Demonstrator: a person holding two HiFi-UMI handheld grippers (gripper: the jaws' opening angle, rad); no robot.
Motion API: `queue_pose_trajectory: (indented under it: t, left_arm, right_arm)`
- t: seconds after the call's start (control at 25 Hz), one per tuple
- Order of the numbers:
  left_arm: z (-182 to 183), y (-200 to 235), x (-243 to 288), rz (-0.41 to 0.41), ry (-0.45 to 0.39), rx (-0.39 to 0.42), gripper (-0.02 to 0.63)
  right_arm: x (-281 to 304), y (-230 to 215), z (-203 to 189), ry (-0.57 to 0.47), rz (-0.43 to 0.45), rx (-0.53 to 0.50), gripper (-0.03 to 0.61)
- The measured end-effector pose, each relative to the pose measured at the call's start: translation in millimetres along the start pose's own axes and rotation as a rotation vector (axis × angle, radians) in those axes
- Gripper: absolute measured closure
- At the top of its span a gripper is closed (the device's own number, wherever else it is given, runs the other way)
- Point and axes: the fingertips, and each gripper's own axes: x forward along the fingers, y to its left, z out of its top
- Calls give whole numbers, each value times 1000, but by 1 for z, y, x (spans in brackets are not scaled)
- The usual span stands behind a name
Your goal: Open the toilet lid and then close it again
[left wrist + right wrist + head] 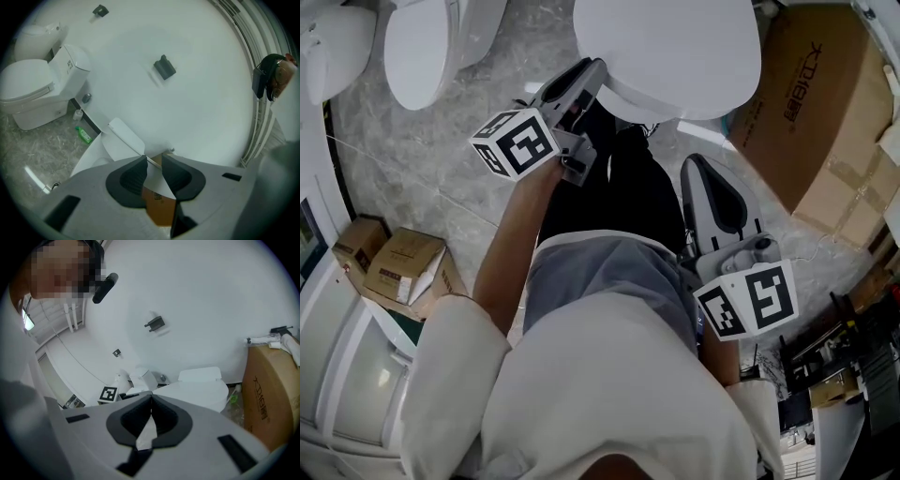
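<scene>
The white toilet lid (670, 42) lies at the top centre of the head view, over the bowl rim (623, 101). My left gripper (598, 67) reaches to the lid's left edge. In the left gripper view the thin lid edge (136, 149) runs in between the dark pads (133, 180), and white lid fills the gap, so my left gripper (154, 159) is shut on it. My right gripper (697, 167) hangs below and right of the bowl, apart from it. Seen in its own view, my right gripper (151, 397) is shut with nothing held, facing the toilet (197, 392) and tank (199, 374).
A second toilet (422, 47) stands at the left. A large cardboard box (825, 103) leans right of the toilet, and small cartons (398, 267) sit by a white cabinet at the left. A green bottle (83, 134) lies on the marble floor by the wall.
</scene>
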Motion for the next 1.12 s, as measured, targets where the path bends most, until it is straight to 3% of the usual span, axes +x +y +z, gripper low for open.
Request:
queue_pose_trajectory:
  t: [0.48,1.12]
  left_arm:
    - [30,-20,11,-60,-17,39,522]
    - [73,-46,31,-151,-22,153,523]
  right_arm:
    - [-4,13,23,-44,-13,-21,568]
    - [4,25,50,-96,-41,-28,568]
